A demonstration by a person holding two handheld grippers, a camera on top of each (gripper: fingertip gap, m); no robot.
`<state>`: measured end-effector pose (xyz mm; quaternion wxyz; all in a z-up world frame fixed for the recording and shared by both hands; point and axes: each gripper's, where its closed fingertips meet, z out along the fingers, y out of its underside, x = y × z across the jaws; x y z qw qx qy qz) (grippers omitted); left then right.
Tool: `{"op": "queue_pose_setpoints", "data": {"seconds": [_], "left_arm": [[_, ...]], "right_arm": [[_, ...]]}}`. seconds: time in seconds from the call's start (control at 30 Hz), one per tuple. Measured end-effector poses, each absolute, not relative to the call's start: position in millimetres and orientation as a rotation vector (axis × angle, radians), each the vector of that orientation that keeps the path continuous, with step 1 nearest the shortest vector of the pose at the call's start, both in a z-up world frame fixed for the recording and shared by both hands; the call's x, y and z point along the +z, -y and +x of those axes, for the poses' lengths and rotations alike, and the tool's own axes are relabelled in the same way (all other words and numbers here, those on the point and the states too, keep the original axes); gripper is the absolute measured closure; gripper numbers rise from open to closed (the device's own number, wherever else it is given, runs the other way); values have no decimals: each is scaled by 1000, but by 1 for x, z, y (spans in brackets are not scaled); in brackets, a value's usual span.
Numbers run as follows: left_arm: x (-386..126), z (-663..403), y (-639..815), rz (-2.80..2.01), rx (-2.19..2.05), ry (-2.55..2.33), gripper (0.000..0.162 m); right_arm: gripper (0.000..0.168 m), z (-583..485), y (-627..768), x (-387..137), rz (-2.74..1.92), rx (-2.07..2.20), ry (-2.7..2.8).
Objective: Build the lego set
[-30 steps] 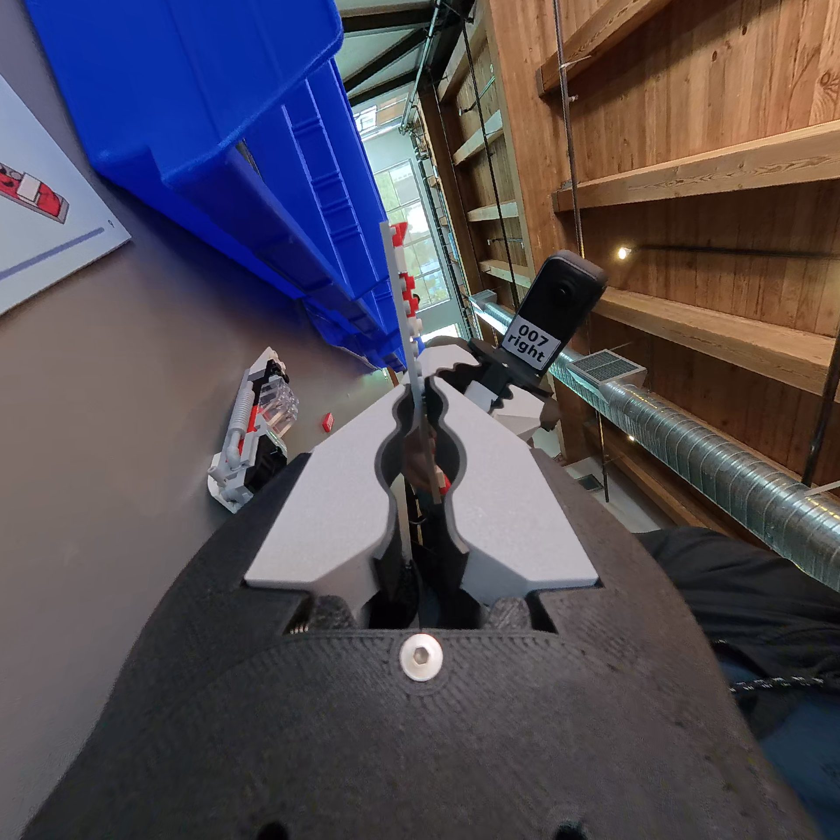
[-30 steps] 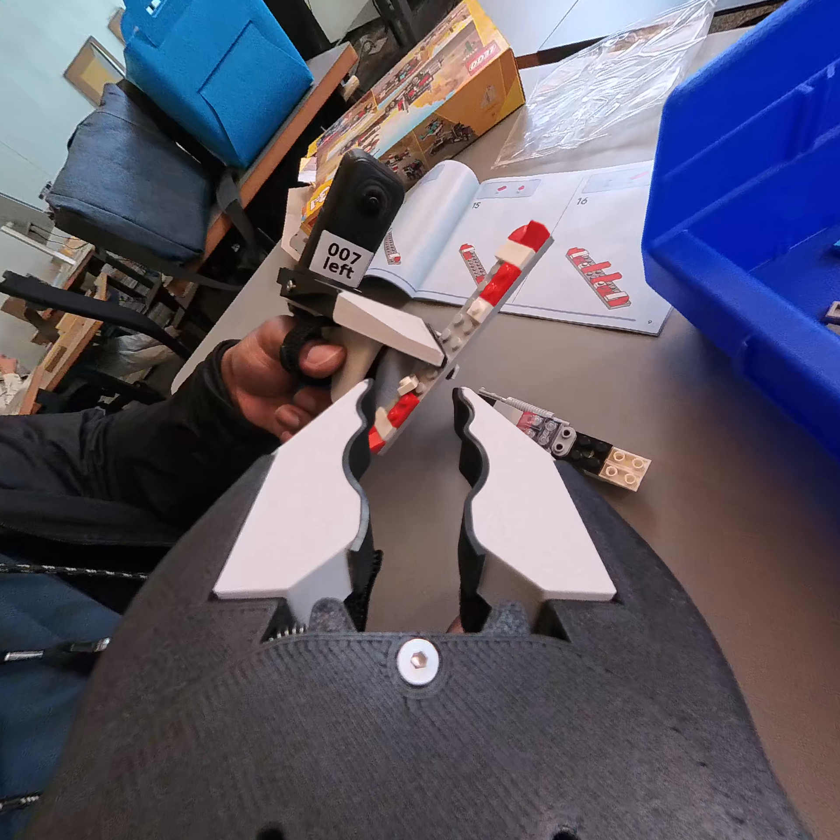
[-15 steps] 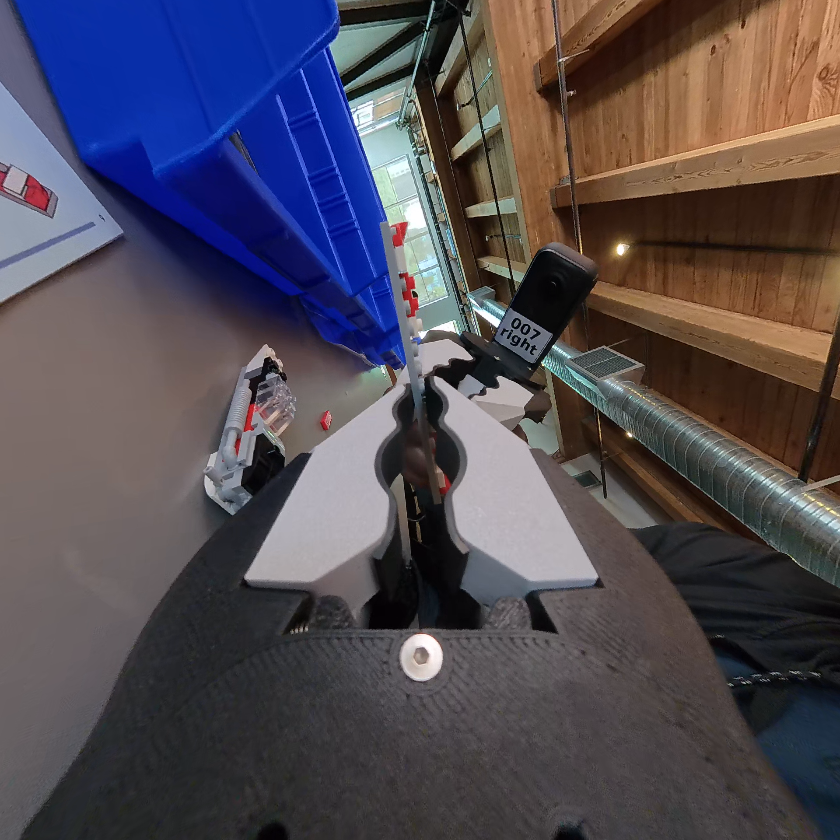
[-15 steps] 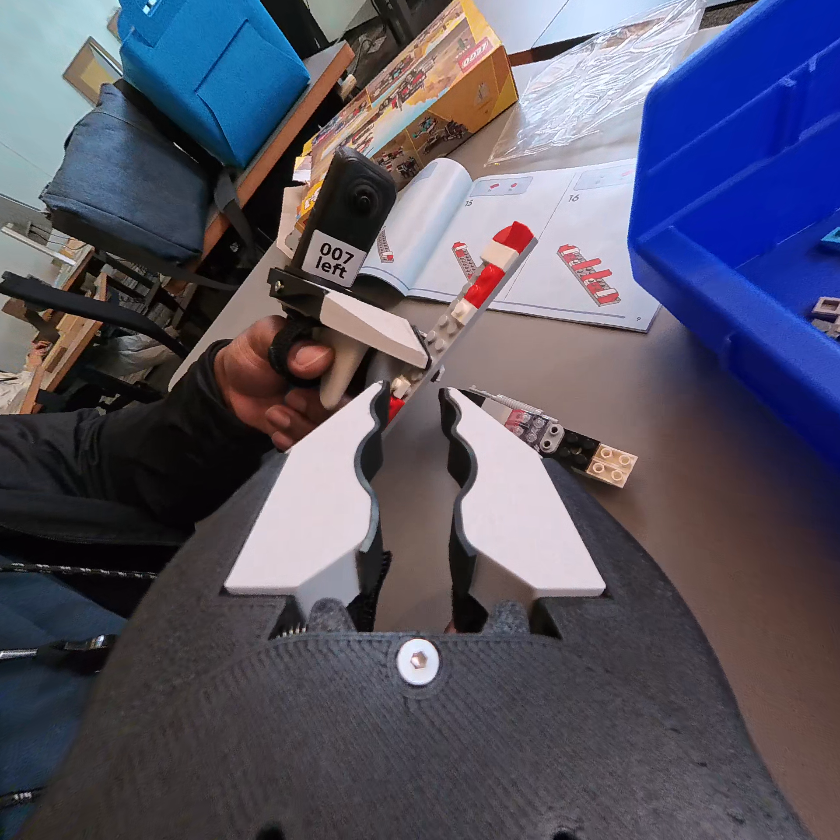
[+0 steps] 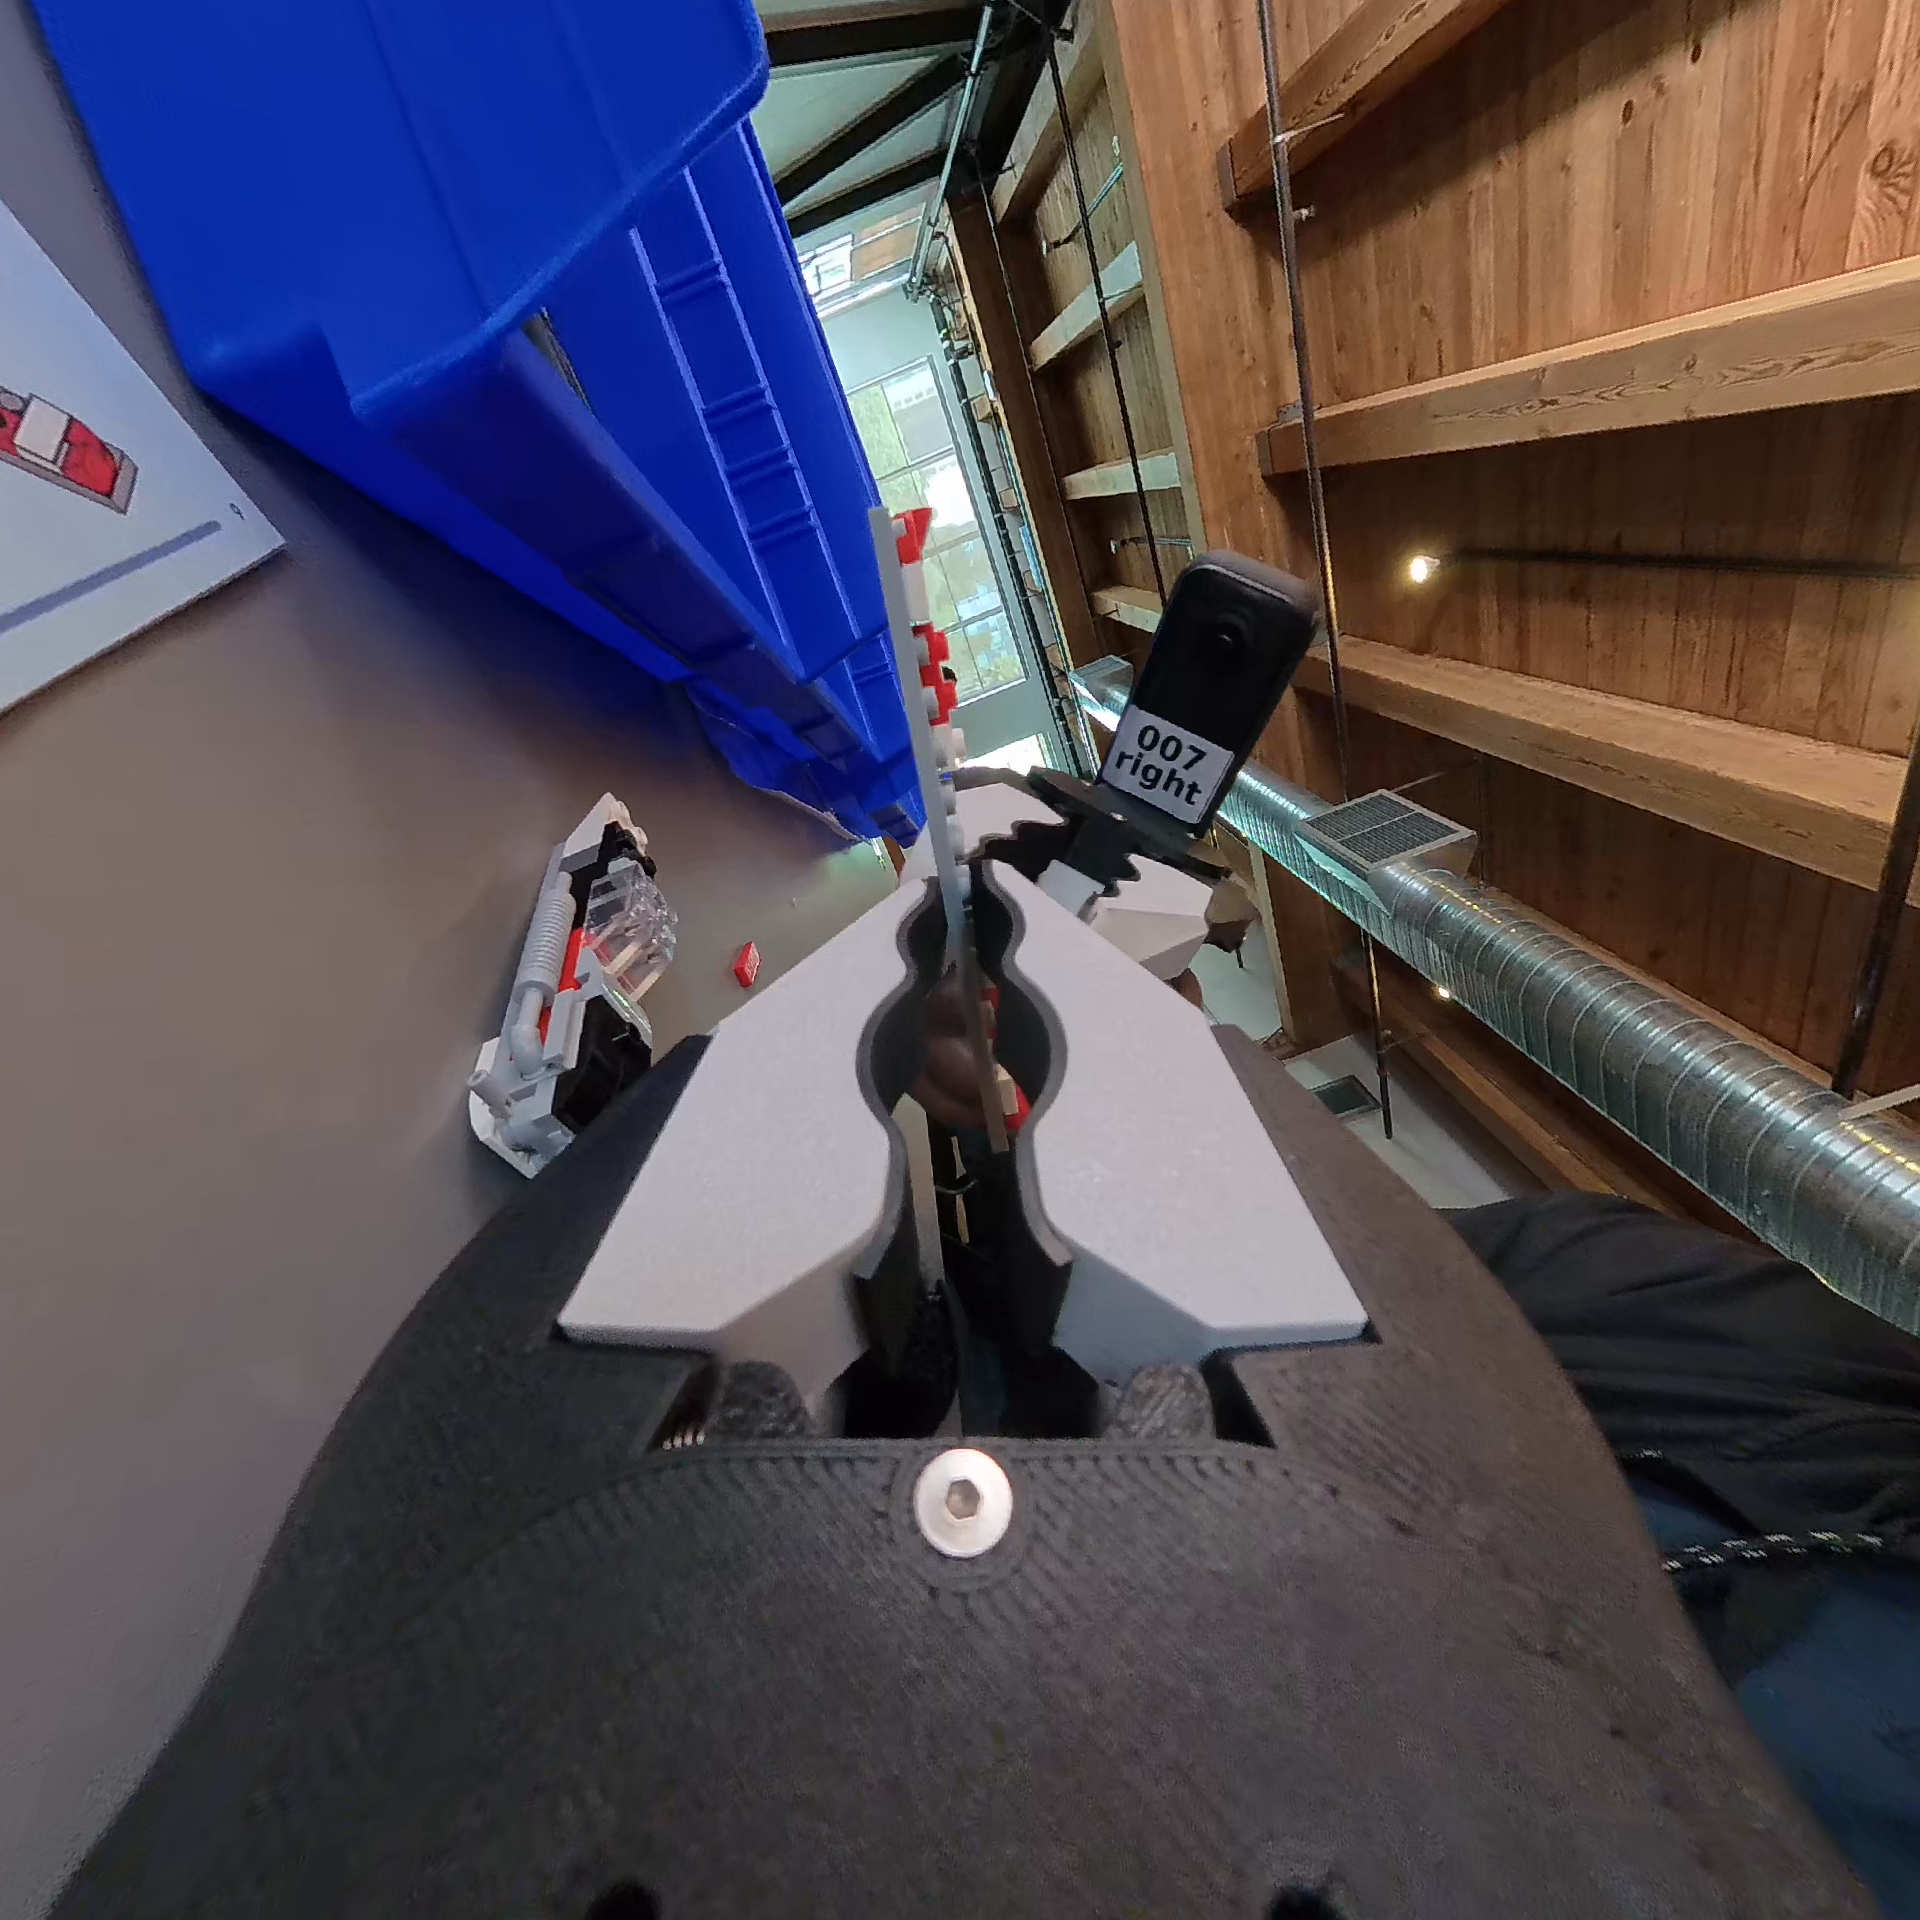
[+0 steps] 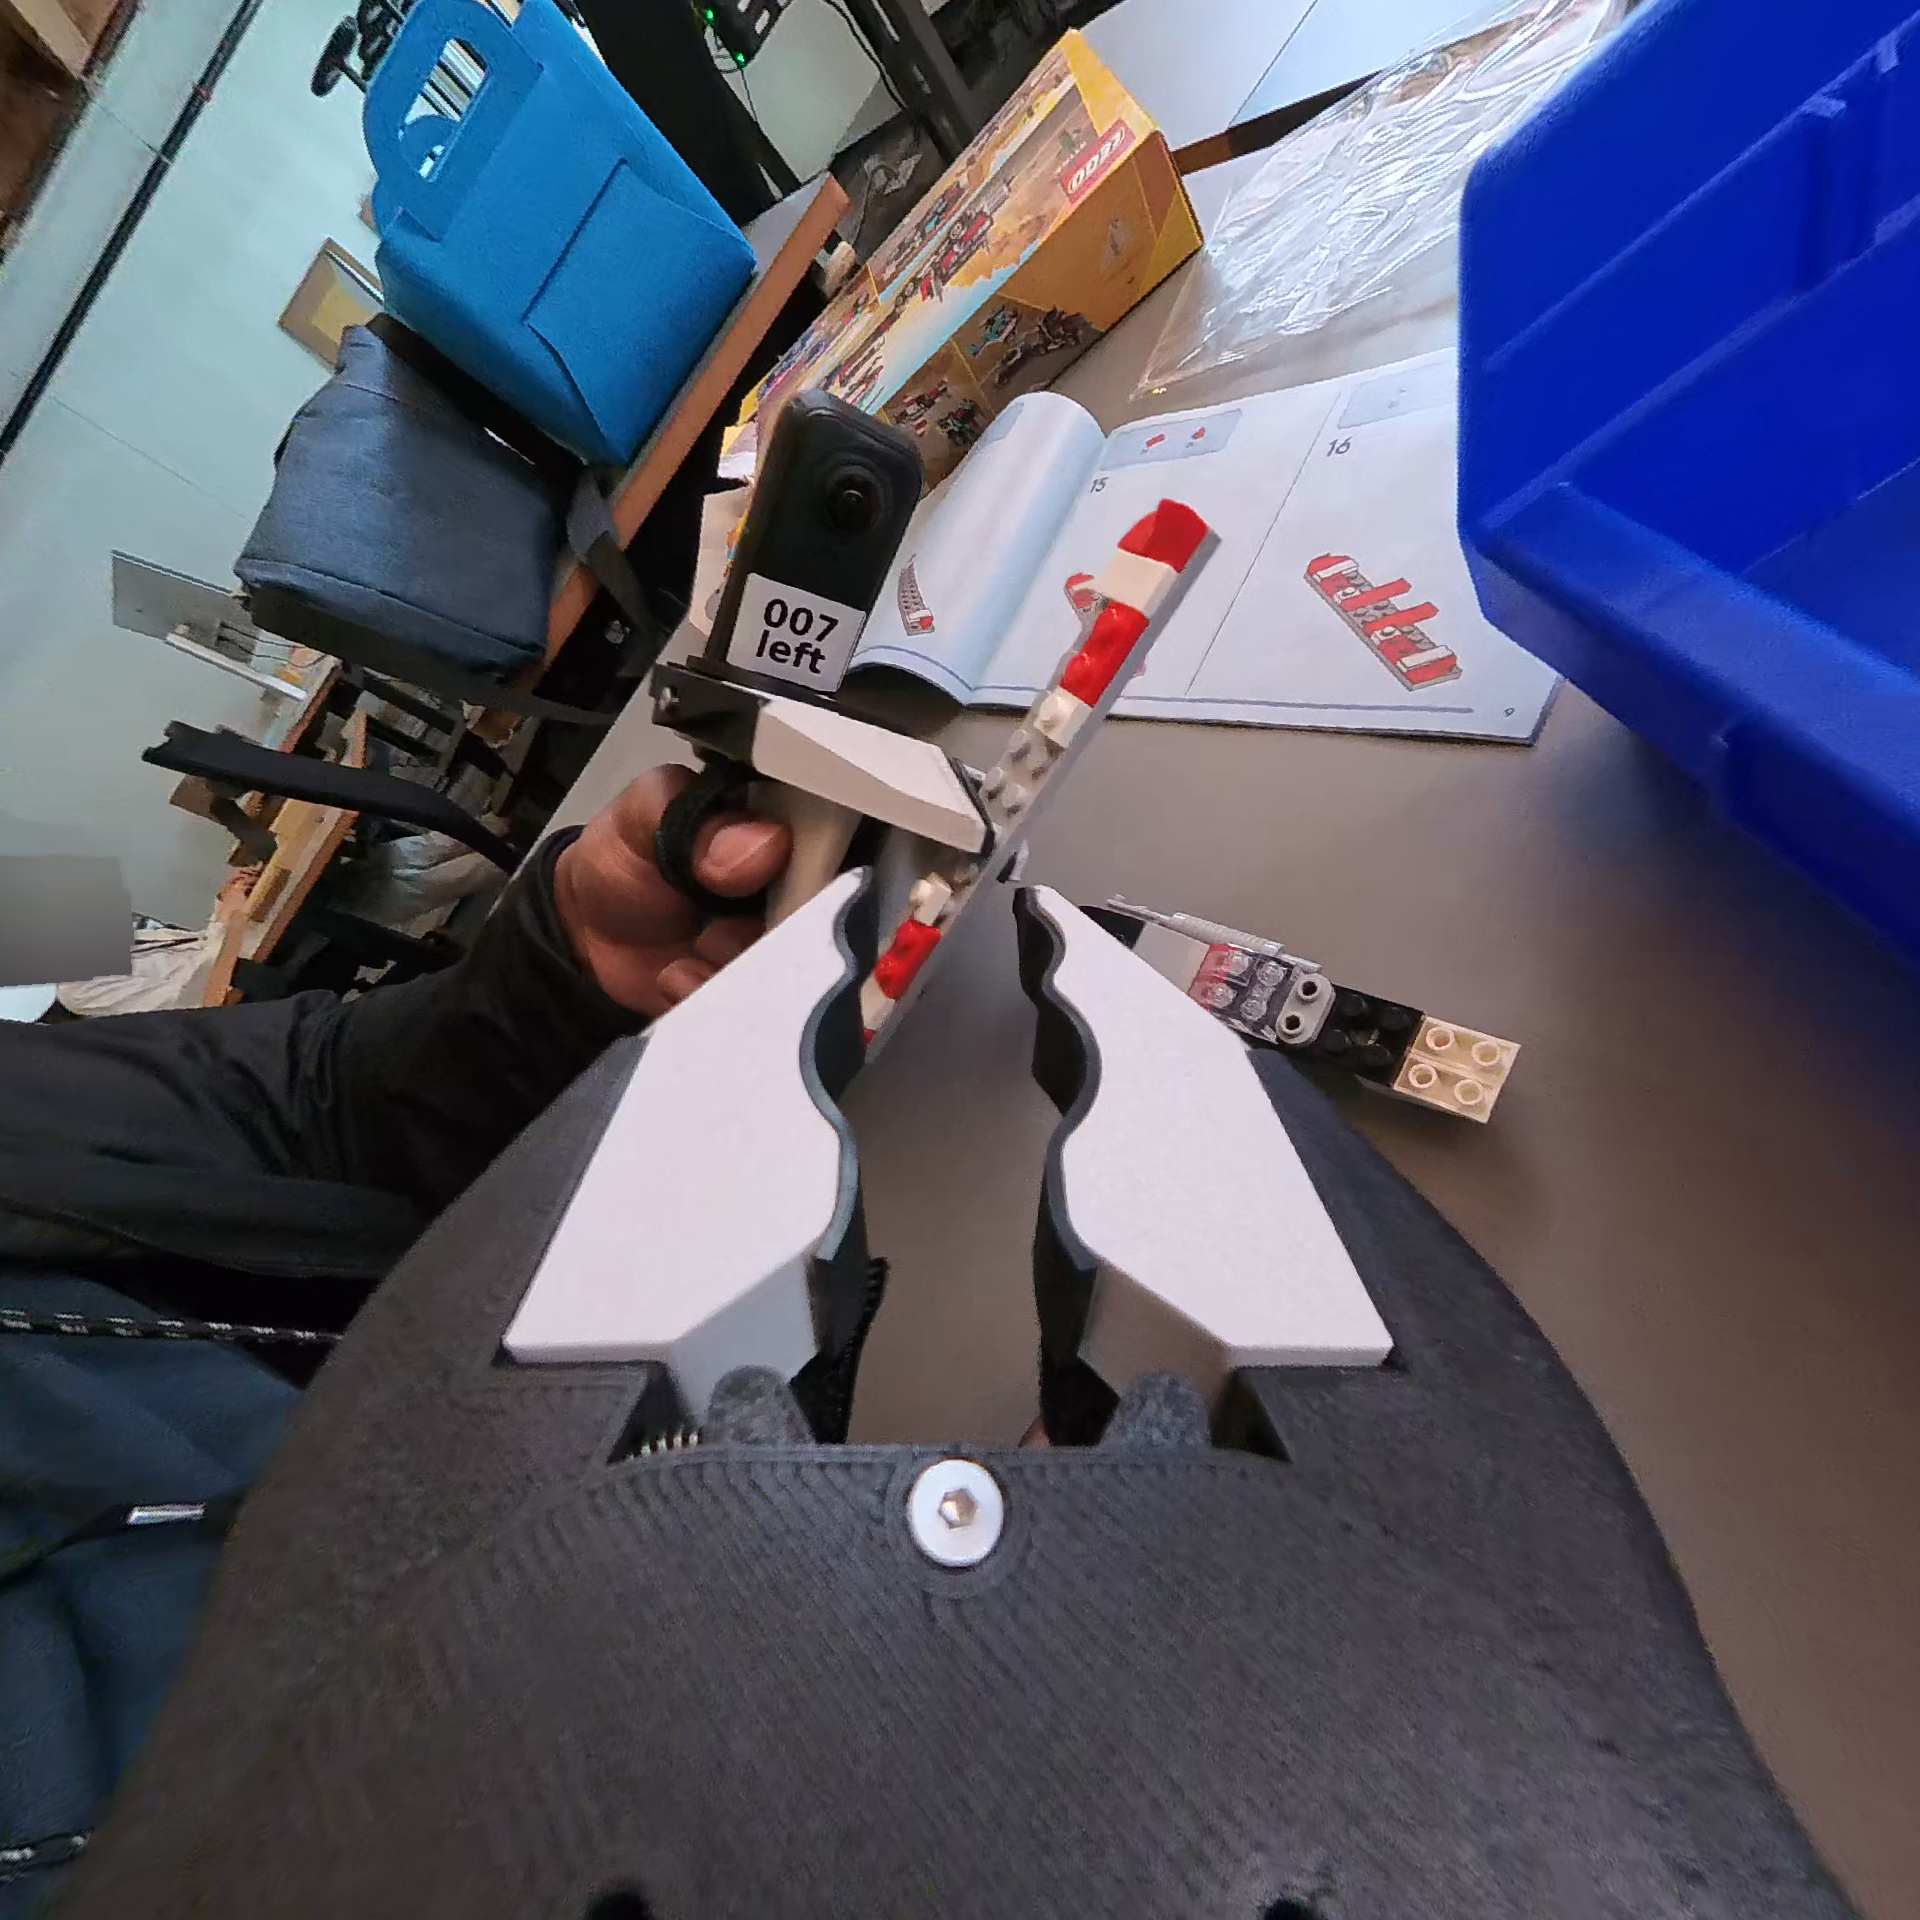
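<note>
My left gripper (image 5: 961, 883) is shut on a long thin grey plate (image 5: 914, 675) carrying red and white bricks, held up off the table and seen edge-on. In the right wrist view the plate (image 6: 1101, 644) slants up to the right from the left gripper (image 6: 971, 831). My right gripper (image 6: 940, 894) is open, and the plate's lower end sits between its fingers, close to the left finger (image 6: 727, 1122). A small grey, black and clear lego subassembly (image 6: 1309, 1013) lies on the table to the right; it also shows in the left wrist view (image 5: 566, 997).
Blue bins (image 6: 1714, 416) stand along the table's far side. An open instruction booklet (image 6: 1299, 582), a yellow lego box (image 6: 987, 270) and a clear plastic bag (image 6: 1351, 208) lie behind. A tiny red piece (image 5: 746, 964) lies by the subassembly. A person's hand (image 6: 644, 904) holds the left gripper. My two grippers' fingertips are within a few centimetres of each other.
My right gripper has moved in toward the plate's lower end and its fingers stand a little closer together than a second ago. The left gripper keeps holding the plate.
</note>
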<state>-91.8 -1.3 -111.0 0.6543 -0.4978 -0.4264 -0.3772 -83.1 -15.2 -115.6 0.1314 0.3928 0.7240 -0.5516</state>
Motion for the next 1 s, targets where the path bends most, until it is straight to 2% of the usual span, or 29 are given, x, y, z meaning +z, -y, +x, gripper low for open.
{"op": "queue_pose_setpoints", "data": {"seconds": [0.17, 1.0], "left_arm": [[-108, -92, 2, -1122, -852, 949, 158], [-81, -92, 5, -1009, -812, 835, 157]], "right_arm": [[156, -82, 15, -112, 1124, -1624, -2047], [158, -82, 17, -87, 1096, -1774, -1859]]}}
